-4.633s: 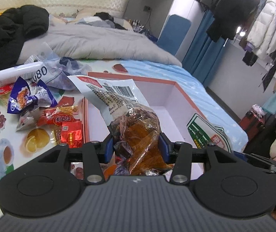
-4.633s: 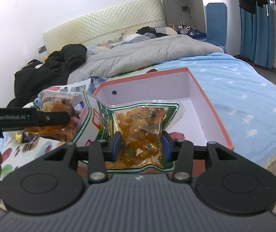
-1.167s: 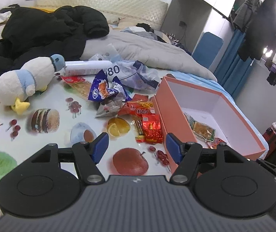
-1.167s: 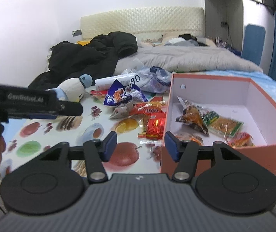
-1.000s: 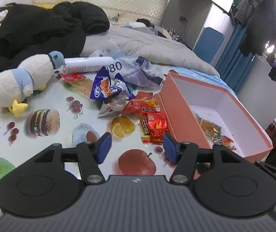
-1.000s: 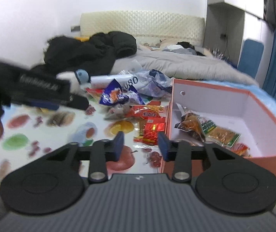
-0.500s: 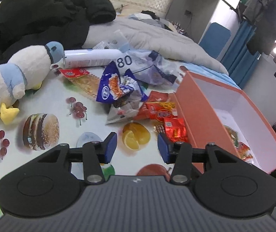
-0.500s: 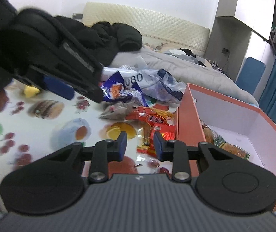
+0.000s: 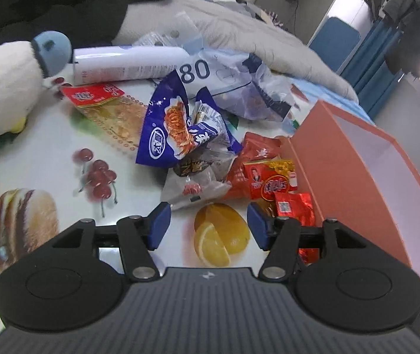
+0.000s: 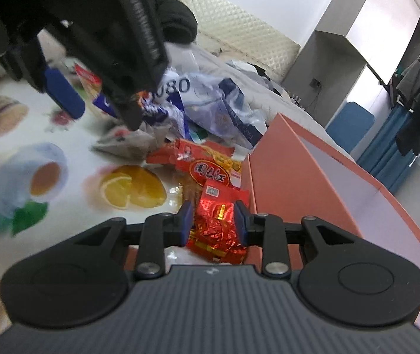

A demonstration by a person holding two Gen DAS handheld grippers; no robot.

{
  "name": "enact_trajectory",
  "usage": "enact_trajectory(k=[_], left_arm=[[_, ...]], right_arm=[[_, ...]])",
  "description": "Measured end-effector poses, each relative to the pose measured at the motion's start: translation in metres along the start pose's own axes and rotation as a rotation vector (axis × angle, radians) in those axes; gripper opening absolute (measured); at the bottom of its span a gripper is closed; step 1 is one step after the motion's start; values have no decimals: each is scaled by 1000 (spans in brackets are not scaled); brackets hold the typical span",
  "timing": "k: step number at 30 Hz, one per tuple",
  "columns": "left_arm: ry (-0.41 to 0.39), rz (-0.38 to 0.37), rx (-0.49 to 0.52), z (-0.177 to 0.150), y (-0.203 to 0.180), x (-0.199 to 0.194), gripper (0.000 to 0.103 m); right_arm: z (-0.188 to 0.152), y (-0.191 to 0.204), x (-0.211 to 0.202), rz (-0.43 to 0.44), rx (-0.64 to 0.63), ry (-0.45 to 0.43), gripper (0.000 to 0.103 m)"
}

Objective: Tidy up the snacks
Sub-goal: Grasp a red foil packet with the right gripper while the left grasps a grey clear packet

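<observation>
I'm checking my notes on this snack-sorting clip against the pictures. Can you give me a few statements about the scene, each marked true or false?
1. The red foil packet lies between the right gripper's fingers. True.
2. The left gripper is clamped on the blue snack bag. False: its jaws stand open over the printed tablecloth, with nothing between them, having just been opening.
3. The orange box stands to the right of the snack pile. True.
4. The plush toy sits inside the orange box. False: it lies on the tablecloth at far left.
5. The white can stands upright. False: it lies on its side behind the snacks.
</observation>
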State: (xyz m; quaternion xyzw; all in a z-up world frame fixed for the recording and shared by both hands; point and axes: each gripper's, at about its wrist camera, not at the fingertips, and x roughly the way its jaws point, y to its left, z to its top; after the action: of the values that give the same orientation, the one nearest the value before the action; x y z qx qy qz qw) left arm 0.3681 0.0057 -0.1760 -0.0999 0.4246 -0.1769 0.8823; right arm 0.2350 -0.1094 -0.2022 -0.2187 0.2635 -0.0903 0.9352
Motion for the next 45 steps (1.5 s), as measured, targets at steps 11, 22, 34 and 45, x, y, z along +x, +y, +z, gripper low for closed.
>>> enact_trajectory(k=[11,22,34,45], left_arm=[[21,19,38,16,-8,43,73],[11,72,74,11,-6,62,60],[-3,131,48,-27,4,7,50],[-40,161,-36,-59,26,-42,43]], right_arm=[[-6,3,28,-16,-18,80,33],[-9,2,26,20,-11,83,29],[-11,4,-3,128,-14,70,3],[-4,-2,-10,92,24,17,54]])
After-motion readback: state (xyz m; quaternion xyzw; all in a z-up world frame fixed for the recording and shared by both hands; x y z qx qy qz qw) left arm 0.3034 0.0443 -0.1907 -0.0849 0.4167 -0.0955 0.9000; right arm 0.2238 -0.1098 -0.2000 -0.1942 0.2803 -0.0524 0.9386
